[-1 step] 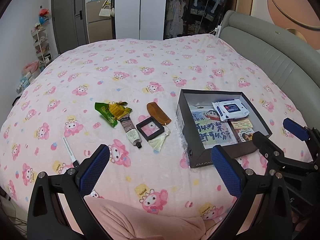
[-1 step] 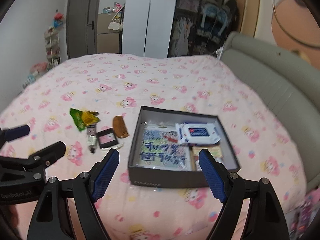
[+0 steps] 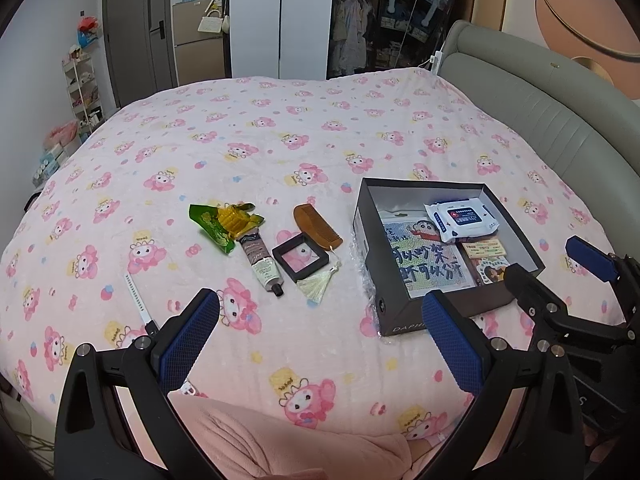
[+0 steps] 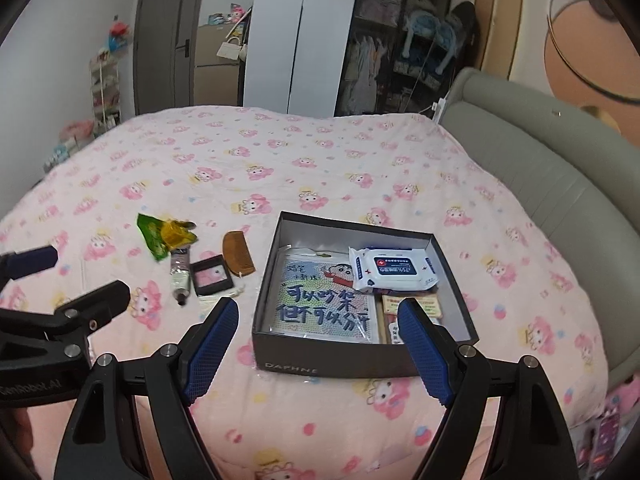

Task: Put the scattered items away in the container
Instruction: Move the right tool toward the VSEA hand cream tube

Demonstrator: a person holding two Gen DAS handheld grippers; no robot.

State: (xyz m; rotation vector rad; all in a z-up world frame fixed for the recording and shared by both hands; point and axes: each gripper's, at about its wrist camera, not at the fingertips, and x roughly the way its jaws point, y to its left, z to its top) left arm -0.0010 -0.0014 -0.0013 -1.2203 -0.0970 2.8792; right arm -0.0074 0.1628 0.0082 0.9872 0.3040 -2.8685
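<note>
My left gripper point(image 3: 320, 336) hangs above the near edge of the bed point(image 3: 280, 140), jaws spread wide, nothing between the blue pads point(image 3: 188, 336). My right gripper point(image 4: 316, 344) is likewise wide open and empty, held low over the near wall of the dark box point(image 4: 320, 360). From the left wrist view, the box sits at 2 o'clock of my left claw, resting flat on the pink patterned cover, lid off. Inside it lie a cartoon-printed packet point(image 4: 324, 300) along the left side, a white wipes pack point(image 4: 390, 270) at the far right corner, and small cards point(image 3: 482, 248) toward the near right; what lies beneath them I cannot tell. Outside the box, at 11 to 12 o'clock of my left claw, the scattered items form a loose cluster: a green and yellow wrapper point(image 3: 224, 224), a cream tube point(image 3: 262, 264) touching the wrapper's near edge, cap end toward me, a small black-framed square case point(image 3: 301, 258) just beside the tube, a wooden comb point(image 3: 316, 226) beyond the case, and a pale tassel point(image 3: 316, 286) near the case's front corner. A thin white strip point(image 3: 136, 298) lies apart at 10 o'clock, close to my left finger.
</note>
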